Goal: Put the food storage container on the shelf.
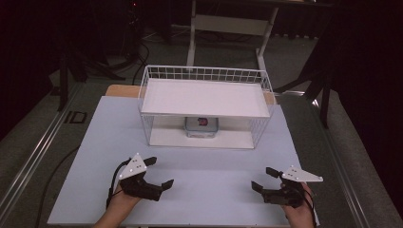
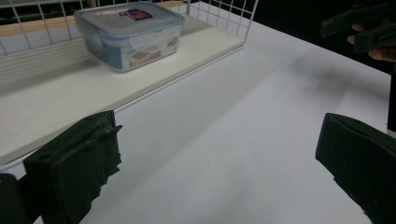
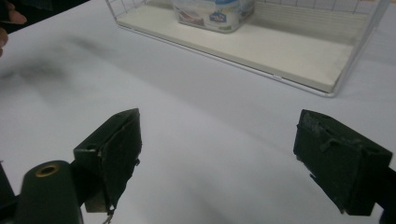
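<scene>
A clear lidded plastic food box (image 1: 201, 126) sits on the lower board of a white wire shelf rack (image 1: 204, 97) at the table's far middle. Its blue-rimmed lid and label show up close in the left gripper view (image 2: 130, 33), and its label side in the right gripper view (image 3: 213, 13). My left gripper (image 1: 160, 172) rests near the front left, open and holding nothing, its jaws wide (image 2: 219, 140). My right gripper (image 1: 261, 179) is at the front right, also open and holding nothing (image 3: 217, 135). Both stand well short of the rack.
The white tabletop (image 1: 190, 199) spreads between the grippers and the rack. The rack's upper board (image 1: 204, 99) overhangs the box. Behind the table stand a desk frame (image 1: 228, 28), dark stands and cables on the floor. A metal rail (image 1: 33, 156) runs along the left.
</scene>
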A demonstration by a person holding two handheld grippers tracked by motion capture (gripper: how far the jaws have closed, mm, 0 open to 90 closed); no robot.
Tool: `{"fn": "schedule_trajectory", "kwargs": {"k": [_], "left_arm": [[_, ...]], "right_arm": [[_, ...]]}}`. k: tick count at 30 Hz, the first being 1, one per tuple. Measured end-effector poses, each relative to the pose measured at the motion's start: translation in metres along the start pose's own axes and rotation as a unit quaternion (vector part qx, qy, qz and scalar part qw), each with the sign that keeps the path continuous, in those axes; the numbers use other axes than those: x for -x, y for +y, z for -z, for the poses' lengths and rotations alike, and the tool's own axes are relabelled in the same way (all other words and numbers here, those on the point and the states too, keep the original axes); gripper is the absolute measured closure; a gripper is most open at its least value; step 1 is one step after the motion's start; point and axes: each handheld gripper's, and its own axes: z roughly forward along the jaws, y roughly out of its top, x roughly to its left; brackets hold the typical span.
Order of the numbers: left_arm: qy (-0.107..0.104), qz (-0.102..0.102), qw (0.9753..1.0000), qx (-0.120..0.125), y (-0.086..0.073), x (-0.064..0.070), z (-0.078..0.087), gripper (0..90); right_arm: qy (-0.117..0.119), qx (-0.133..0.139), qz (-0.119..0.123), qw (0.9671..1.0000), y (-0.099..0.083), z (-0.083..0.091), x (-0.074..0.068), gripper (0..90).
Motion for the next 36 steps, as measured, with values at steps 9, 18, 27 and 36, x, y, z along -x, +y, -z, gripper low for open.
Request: {"fn": "schedule_trajectory", "kwargs": {"k": [9, 18, 27, 36], "left_arm": [[0.004, 0.01, 0.9999, -0.004, -0.01, -0.003, -0.003, 0.6], [0.011, 0.005, 0.9999, 0.008, -0.011, -0.004, 0.002, 0.6], [0.017, 0.013, 0.9996, 0.016, -0.011, -0.006, 0.009, 0.6], [0.01, 0.004, 0.9999, 0.004, -0.013, -0.003, 0.008, 0.6]], "right_arm": [[-0.001, -0.003, 0.015, 0.9999, -0.008, -0.007, 0.006, 15.1], [-0.007, -0.007, 0.009, 0.9999, -0.009, -0.015, 0.011, 15.1], [-0.009, -0.013, 0.003, 0.9999, -0.011, -0.019, 0.017, 15.1], [-0.008, -0.01, 0.007, 0.9999, -0.011, -0.02, 0.018, 15.0]]}}
